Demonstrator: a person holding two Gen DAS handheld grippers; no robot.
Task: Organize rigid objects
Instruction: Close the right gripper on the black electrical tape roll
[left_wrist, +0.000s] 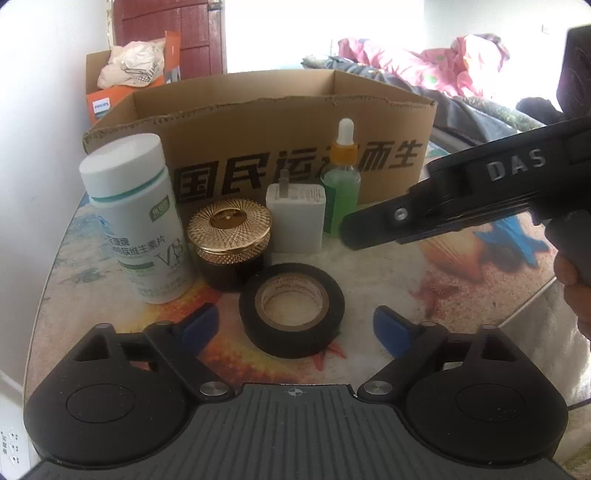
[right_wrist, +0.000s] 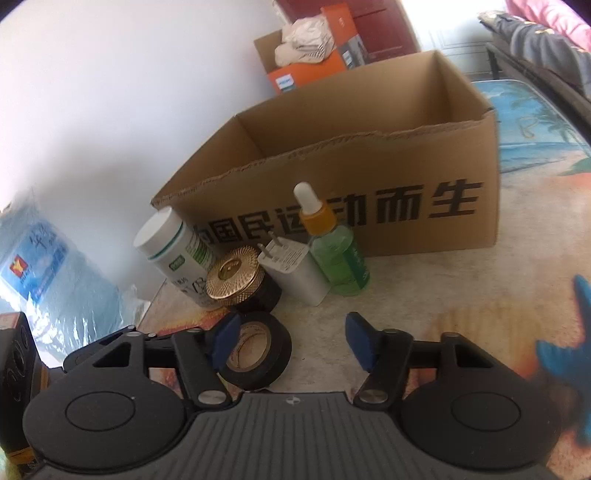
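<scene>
A black tape roll (left_wrist: 291, 309) lies flat on the table just ahead of my open, empty left gripper (left_wrist: 295, 325). Behind it stand a white vitamin bottle (left_wrist: 135, 218), a dark jar with a gold lid (left_wrist: 229, 243), a white charger plug (left_wrist: 296, 218) and a green dropper bottle (left_wrist: 341, 184). An open cardboard box (left_wrist: 258, 122) stands behind them. My right gripper (right_wrist: 291, 341) is open and empty, above the table, with the tape roll (right_wrist: 258, 350) by its left finger. The right gripper's body shows in the left wrist view (left_wrist: 461, 192) beside the dropper bottle.
The table (right_wrist: 461, 288) has a beach-print cover. A second cardboard box with an orange package (left_wrist: 110, 92) stands behind, by the white wall. A blue water jug (right_wrist: 55, 277) is left of the table. Bedding (left_wrist: 443, 62) lies at the far right.
</scene>
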